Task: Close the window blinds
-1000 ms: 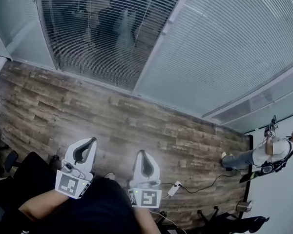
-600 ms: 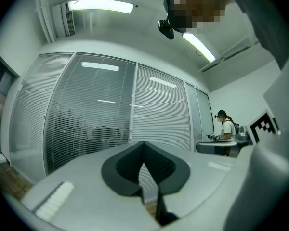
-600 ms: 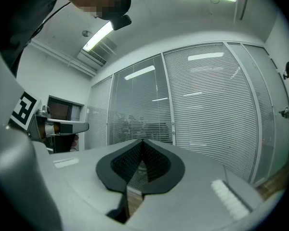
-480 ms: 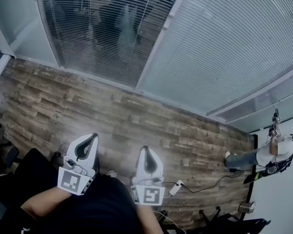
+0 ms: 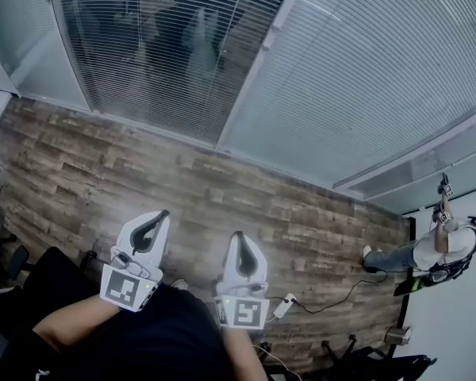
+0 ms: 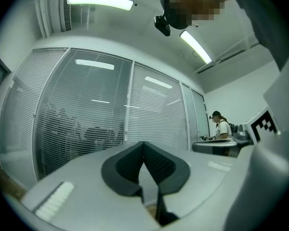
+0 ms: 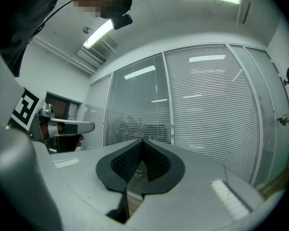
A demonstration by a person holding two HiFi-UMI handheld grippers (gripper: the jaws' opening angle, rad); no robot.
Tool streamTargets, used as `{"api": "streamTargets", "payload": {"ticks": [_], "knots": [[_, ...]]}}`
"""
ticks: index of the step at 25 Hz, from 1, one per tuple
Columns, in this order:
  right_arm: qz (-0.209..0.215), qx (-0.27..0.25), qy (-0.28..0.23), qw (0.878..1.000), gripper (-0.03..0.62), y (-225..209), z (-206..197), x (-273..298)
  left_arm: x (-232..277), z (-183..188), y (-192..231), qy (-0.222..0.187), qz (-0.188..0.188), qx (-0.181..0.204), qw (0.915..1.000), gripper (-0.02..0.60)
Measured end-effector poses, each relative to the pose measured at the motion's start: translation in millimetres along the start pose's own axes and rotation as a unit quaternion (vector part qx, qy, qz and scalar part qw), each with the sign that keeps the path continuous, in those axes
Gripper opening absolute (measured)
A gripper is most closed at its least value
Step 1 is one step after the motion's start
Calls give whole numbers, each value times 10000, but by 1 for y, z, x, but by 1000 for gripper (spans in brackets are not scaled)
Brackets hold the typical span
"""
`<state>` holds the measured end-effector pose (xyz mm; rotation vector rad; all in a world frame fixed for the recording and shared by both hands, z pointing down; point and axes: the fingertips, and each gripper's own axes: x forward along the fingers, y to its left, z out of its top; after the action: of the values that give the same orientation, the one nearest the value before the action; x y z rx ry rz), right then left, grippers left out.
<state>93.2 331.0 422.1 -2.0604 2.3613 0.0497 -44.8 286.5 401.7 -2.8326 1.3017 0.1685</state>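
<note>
Grey blinds (image 5: pixel 159 54) far left, slats part-open | left gripper (image 5: pixel 163 214), right gripper (image 5: pixel 238 235): jaws closed, empty | I hold them level, since the blinds stand well apart.

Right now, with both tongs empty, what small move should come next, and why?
Probably step toward the left blind, whose slats are open enough to show the room behind, while the right blind looks shut. The left tongs and right tongs are shut, empty and well short of it.

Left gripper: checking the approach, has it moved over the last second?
Yes. The left gripper has moved across the floor planks toward the window blinds.
</note>
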Motion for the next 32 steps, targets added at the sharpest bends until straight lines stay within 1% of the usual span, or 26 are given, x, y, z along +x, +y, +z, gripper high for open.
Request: {"api": "streamTargets", "payload": {"ticks": [3, 5, 7, 9, 13, 15, 17, 20, 23, 25, 28, 31, 32], "knots": [[31, -47, -44, 10000, 2, 5, 6, 7, -2, -3, 5, -6, 96, -18, 10000, 2], [68, -172, -86, 9998, 2, 6, 7, 11, -4, -6, 9, 25, 156, -49, 9999, 2], [99, -258, -155, 9995, 2, 7, 10, 15, -4, -8, 10, 52, 185, -137, 9997, 2], [115, -229, -218, 9994, 2, 9, 15, 19, -5, -10, 8, 72, 185, -160, 9997, 2], [218, -244, -186, 9993, 2, 13, 13, 25, -8, -11, 12, 164, 252, -138, 9995, 2], [226, -235, -195, 9993, 2, 13, 10, 34, -4, -20, 18, 237, 275, -166, 9992, 2], [206, -212, -188, 9994, 2, 13, 6, 47, 3, -29, 25, 273, 214, -201, 9992, 2], [180, -231, -205, 9994, 2, 9, 3, 80, 35, -25, 38, 188, 122, -310, 9993, 2], [166, -242, -119, 9995, 2, 2, 4, 119, 75, -20, 56, 74, -25, -287, 9996, 2], [153, -290, -3, 9995, 2, -5, 1, 149, 105, -23, 74, 93, -85, -284, 9995, 2], [36, -164, 109, 9998, 2, -19, -1, 194, 147, -25, 103, 141, -176, -488, 9986, 2], [-76, -202, 136, 9997, 2, -29, 6, 234, 182, -15, 127, 151, -432, -745, 9962, 2], [-118, -226, 141, 9996, 3, -32, 8, 246, 192, -8, 134, 96, -524, -749, 9958, 1]]}}
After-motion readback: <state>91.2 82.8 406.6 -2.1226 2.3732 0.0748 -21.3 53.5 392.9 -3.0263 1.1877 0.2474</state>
